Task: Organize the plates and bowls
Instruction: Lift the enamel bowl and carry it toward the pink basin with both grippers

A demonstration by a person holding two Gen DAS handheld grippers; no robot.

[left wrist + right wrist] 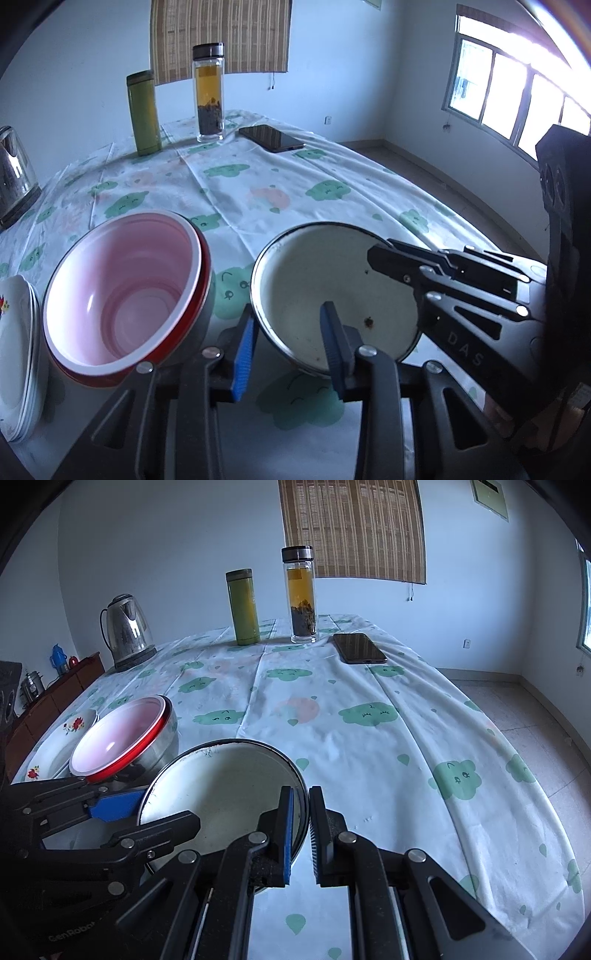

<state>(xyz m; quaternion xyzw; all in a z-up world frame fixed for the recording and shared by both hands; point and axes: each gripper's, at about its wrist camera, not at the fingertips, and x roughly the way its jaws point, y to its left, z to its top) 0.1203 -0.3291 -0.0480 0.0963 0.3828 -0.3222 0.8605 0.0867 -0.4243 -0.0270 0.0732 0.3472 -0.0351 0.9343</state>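
Note:
A white enamel bowl [332, 280] [221, 786] with a dark rim stands on the tablecloth near the front. My left gripper [288, 347] [147, 812] straddles its left rim, one blue pad outside and one inside, with a gap showing. My right gripper [301, 812] [373, 254] is shut on the bowl's right rim. To the left, a pink bowl with a red rim [122, 295] [118, 734] sits nested in a steel bowl. Beyond it lies a stack of white flowered plates [14, 350] [55, 746].
At the table's far side stand a steel kettle [13, 173] [127, 631], a green flask [143, 110] [243, 607], a glass tea bottle [209, 96] [301, 598] and a dark phone [271, 137] [359, 648]. The cloth drops off the table edge [517, 830] on the right.

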